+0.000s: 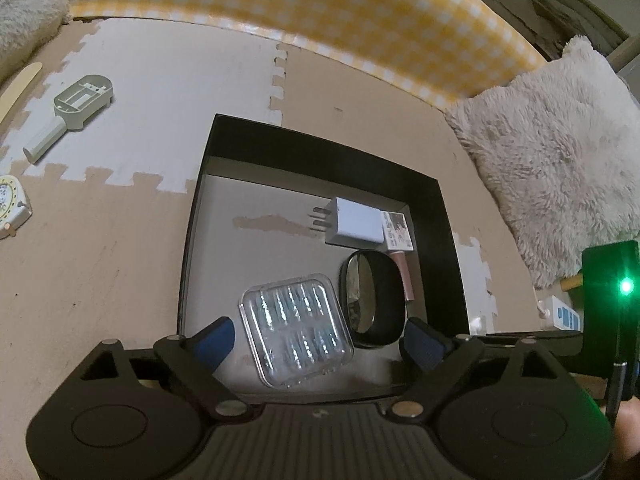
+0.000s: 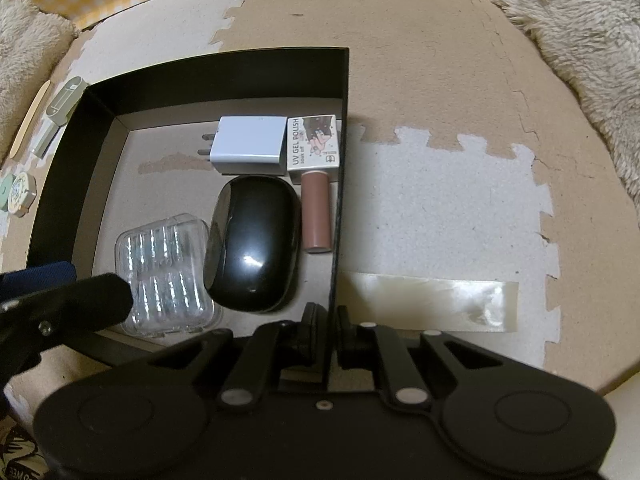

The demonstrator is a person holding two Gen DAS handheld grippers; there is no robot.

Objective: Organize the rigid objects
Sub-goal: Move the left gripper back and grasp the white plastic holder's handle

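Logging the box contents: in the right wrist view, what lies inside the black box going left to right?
Clear plastic case → black oval case → brown gel polish bottle. The white charger overlaps, so it is omitted.

The round timer (image 1: 12,206) is cut off by the left frame edge. The box wall (image 2: 64,148) hides part of the grey handled holder (image 2: 60,114). Gel polish box (image 1: 397,230) print is unreadable.

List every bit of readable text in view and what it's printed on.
"UV GEL POLISH" on the small white box in the black tray.
"SOAK OFF" beneath it on the same box; the logo line under that is too small to read.
Round tin on the mat: print too blurred to read.
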